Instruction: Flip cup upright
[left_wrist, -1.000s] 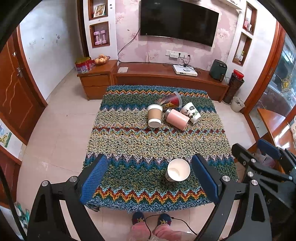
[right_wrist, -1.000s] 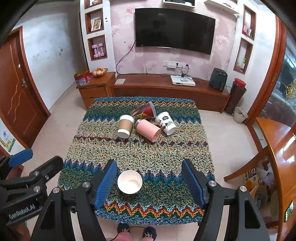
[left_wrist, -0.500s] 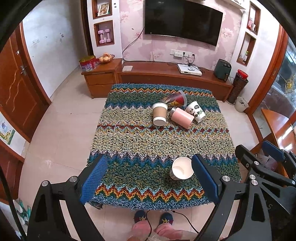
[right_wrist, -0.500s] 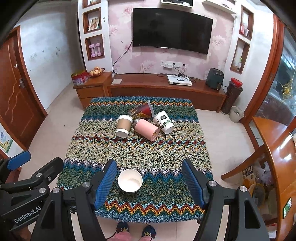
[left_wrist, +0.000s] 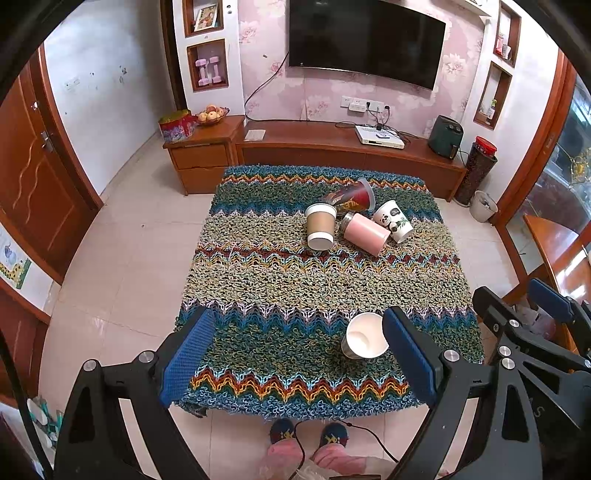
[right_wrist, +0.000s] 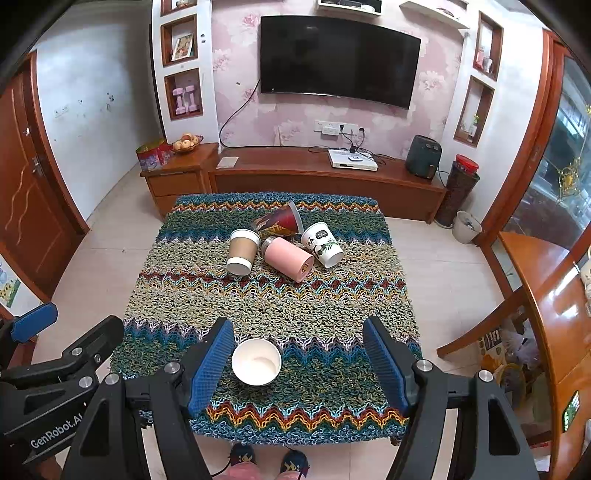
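A white paper cup (left_wrist: 364, 336) stands upright, mouth up, near the table's front edge; it also shows in the right wrist view (right_wrist: 256, 361). Four cups lie on their sides at the far middle: a brown cup (left_wrist: 320, 226) (right_wrist: 242, 252), a pink cup (left_wrist: 364, 233) (right_wrist: 288, 258), a panda cup (left_wrist: 393, 220) (right_wrist: 322, 244) and a red cup (left_wrist: 351, 199) (right_wrist: 279, 222). My left gripper (left_wrist: 295, 356) is open and empty above the front edge. My right gripper (right_wrist: 299, 363) is open and empty, the white cup by its left finger.
The low table wears a knitted zigzag cloth (left_wrist: 280, 295). A wooden TV cabinet (left_wrist: 332, 147) stands behind it. A wooden table (right_wrist: 554, 295) and chair stand to the right. The person's slippered feet (left_wrist: 310, 435) are at the front edge.
Both grippers have pulled back and up from the table, so the cups look smaller and farther. The cups have not moved.
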